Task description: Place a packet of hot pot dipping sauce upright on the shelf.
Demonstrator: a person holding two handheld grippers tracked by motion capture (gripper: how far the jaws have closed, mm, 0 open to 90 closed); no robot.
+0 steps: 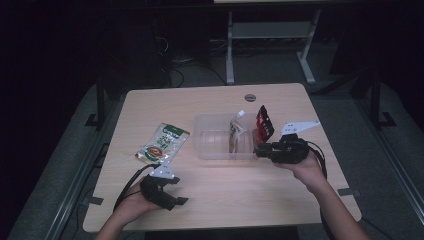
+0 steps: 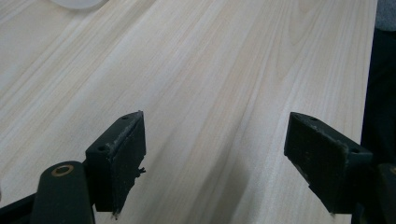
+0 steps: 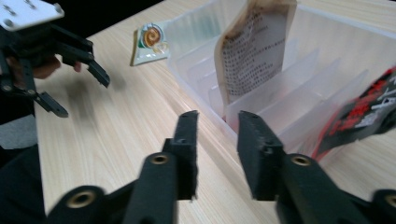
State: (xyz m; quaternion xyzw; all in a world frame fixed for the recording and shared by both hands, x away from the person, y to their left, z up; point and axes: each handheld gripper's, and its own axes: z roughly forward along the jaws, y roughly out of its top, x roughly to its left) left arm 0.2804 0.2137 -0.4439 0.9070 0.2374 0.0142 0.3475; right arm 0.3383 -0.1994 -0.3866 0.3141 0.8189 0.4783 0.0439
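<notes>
On the light wood counter [image 1: 225, 190], a clear plastic bin [image 1: 215, 137] with inner dividers stands just ahead of the right gripper [image 1: 261, 149]. Seen from the right gripper view, the bin [image 3: 299, 84] lies directly beyond the fingers [image 3: 259, 158], its near wall just past their tips. A beige pouch [image 3: 254, 51] stands upright in one slot, printed side toward the fingers. A red and black packet [image 3: 369, 114] leans over the bin's rim to the right of the fingers; in the high view this packet [image 1: 265, 122] rises above the bin's right end, close to the fingertips.

Right gripper fingers: narrowly parted, nothing between them, no contact with the bin visible. State: released.

Left gripper [image 1: 172, 192]: held low over the near left part of the counter, well apart from the bin. In the left gripper view its fingers [image 2: 119, 158] stand wide apart over bare wood [image 2: 224, 84], grasping nothing. State: released. The right gripper view shows this gripper [image 3: 79, 91] far left of the right fingers.

A green and white sachet [image 1: 164, 142] lies flat on the counter, just beyond the left gripper and left of the bin, untouched. The right gripper view shows the sachet [image 3: 150, 44] past the bin's far corner.
</notes>
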